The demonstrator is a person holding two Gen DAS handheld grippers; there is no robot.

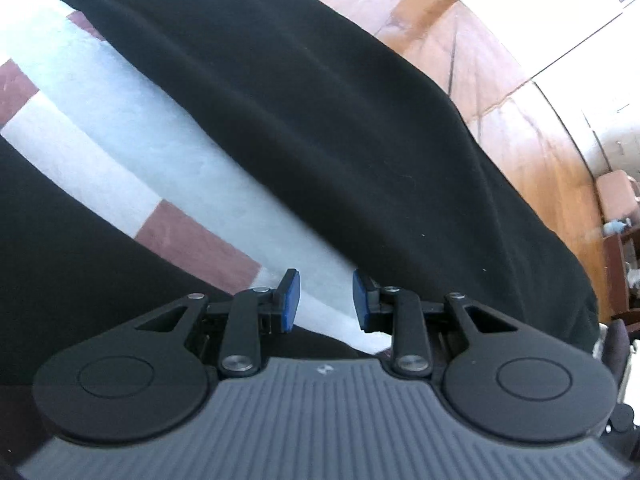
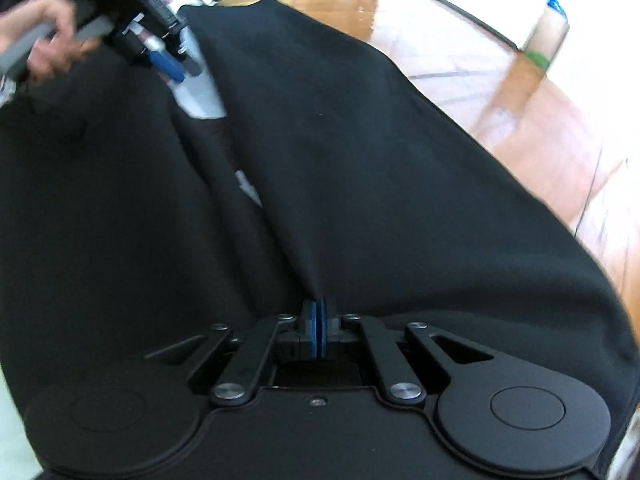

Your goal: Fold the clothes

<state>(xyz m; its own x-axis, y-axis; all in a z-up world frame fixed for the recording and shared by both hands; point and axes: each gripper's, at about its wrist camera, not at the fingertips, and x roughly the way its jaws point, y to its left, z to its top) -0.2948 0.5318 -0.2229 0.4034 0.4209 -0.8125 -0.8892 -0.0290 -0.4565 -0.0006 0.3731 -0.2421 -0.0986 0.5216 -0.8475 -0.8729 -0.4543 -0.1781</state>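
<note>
1. My left gripper [image 1: 326, 300]: the blue pads [image 1: 290, 298] stand partly apart with nothing between them. Through the gap I see only the pale covering below.
2. My right gripper [image 2: 318, 330]: the pads are pressed together on a pinch of black cloth, which rises from them in a taut ridge running up and to the left.
3. Black garment [image 1: 320, 120]: one large dark piece, spread wide and lying over a checked covering. In the left wrist view a long folded edge of it crosses from upper left to lower right, just beside my right-hand pad. A second dark fold lies at lower left. In the right wrist view it fills nearly the whole frame.
4. Checked covering [image 1: 140, 140]: white and dull red squares, showing as a strip between the two dark folds.
5. Wooden floor [image 1: 520, 140]: glossy brown boards beyond the far edge of the garment.
6. My left hand [image 2: 44, 40], seen from the right wrist camera, is wrapped round the left gripper's handle at the upper left, over the garment.
</note>
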